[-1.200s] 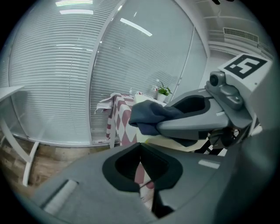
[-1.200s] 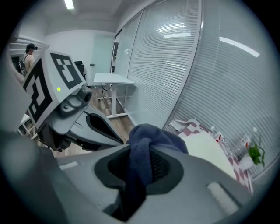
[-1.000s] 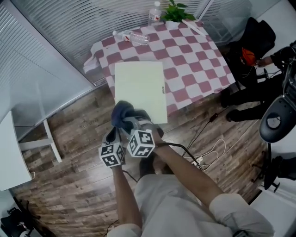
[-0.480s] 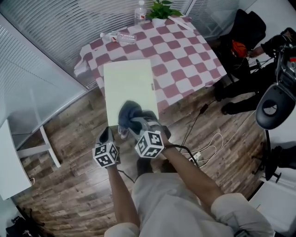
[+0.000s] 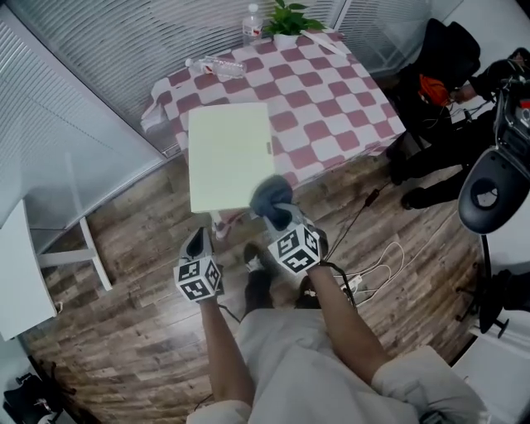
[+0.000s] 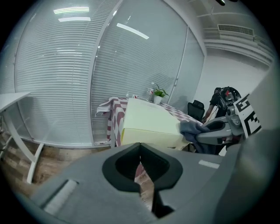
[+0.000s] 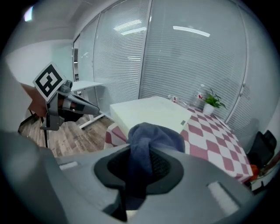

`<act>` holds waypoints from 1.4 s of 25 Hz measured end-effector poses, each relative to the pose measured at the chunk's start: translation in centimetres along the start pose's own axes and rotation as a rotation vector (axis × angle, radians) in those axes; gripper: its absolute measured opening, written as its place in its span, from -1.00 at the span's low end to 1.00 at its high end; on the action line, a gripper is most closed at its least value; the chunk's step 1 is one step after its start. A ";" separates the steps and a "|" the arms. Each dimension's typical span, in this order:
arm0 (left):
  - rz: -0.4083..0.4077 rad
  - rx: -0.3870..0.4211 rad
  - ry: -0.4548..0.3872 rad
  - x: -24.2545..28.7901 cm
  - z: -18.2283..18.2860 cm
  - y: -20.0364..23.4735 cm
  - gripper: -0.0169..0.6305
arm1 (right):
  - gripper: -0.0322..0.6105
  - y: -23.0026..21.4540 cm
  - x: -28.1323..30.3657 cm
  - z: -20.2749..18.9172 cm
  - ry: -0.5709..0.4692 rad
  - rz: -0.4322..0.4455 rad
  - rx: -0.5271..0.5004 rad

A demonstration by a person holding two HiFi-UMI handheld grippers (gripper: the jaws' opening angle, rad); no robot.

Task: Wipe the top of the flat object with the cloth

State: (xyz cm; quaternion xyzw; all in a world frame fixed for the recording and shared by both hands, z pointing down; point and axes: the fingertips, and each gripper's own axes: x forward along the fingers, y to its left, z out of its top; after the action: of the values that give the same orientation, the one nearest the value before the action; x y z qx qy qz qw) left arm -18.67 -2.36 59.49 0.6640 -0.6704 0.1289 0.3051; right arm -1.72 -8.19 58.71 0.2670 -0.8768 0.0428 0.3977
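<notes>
The flat object (image 5: 228,153) is a pale yellow-green slab. It lies on the near left part of a table with a red-and-white checked cloth (image 5: 331,99) and overhangs the table's near edge. My right gripper (image 5: 279,217) is shut on a blue-grey cloth (image 5: 269,195), which hangs just off the slab's near right corner. In the right gripper view the cloth (image 7: 146,140) bulges between the jaws of the right gripper (image 7: 140,168), with the slab (image 7: 148,111) beyond. My left gripper (image 5: 196,244) hangs over the floor below the slab, shut and empty (image 6: 140,165).
Two plastic bottles (image 5: 217,65) and a potted plant (image 5: 286,18) stand at the table's far edge. A white desk (image 5: 33,273) is at the left. At the right are a black chair (image 5: 493,186) and dark bags. Cables (image 5: 368,269) lie on the wooden floor. Glass walls with blinds are behind.
My right gripper has carried the cloth to the right, from the slab's near edge to just past its near right corner. The left gripper has hardly moved.
</notes>
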 end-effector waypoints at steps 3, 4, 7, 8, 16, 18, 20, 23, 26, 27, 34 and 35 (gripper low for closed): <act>0.018 0.005 -0.018 -1.5 -0.4 -2.0 -0.92 | -0.68 -0.5 -2.0 -2.4 0.040 0.001 0.010; 0.021 0.012 -0.025 -2.2 -0.4 -2.8 -0.92 | -0.67 -0.6 -2.7 -3.1 0.043 0.001 0.021; 0.032 0.035 -0.055 -4.6 -0.2 -5.5 -0.92 | -0.67 -0.5 -4.7 -4.9 0.034 0.013 0.052; 0.033 0.041 -0.065 -5.4 -0.3 -6.7 -0.92 | -0.67 -0.5 -5.3 -5.4 0.029 0.020 0.052; 0.055 0.088 -0.127 -11.5 -2.3 -14.4 -0.92 | -0.67 1.3 -11.2 -6.8 -0.089 0.083 0.056; 0.075 0.091 -0.146 -13.0 -2.7 -15.7 -0.92 | -0.67 1.2 -12.4 -6.7 -0.163 0.114 0.149; 0.090 0.093 -0.164 -14.5 -3.3 -16.9 -0.92 | -0.67 1.0 -13.8 -6.8 -0.229 0.128 0.243; 0.103 0.079 -0.191 -17.0 -4.4 -18.0 -0.92 | -0.67 1.4 -16.5 -7.0 -0.284 0.114 0.267; 0.125 0.062 -0.216 -18.8 -5.5 -19.0 -0.92 | -0.67 1.8 -19.0 -7.3 -0.338 0.116 0.255; 0.128 0.059 -0.224 -19.1 -5.8 -19.6 -0.92 | -0.67 1.8 -20.0 -7.6 -0.353 0.121 0.260; 0.104 0.055 -0.269 -19.3 -7.3 -23.3 -0.92 | -0.67 3.4 -24.1 -9.8 -0.404 0.163 0.289; 0.095 0.060 -0.272 -19.4 -7.2 -23.7 -0.92 | -0.67 3.7 -24.5 -9.9 -0.411 0.163 0.277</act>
State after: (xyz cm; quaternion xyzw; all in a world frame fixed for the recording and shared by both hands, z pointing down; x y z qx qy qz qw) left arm 4.71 15.56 48.38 0.6516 -0.7322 0.0721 0.1847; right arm 16.36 8.45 48.28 0.2506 -0.9435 0.1392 0.1660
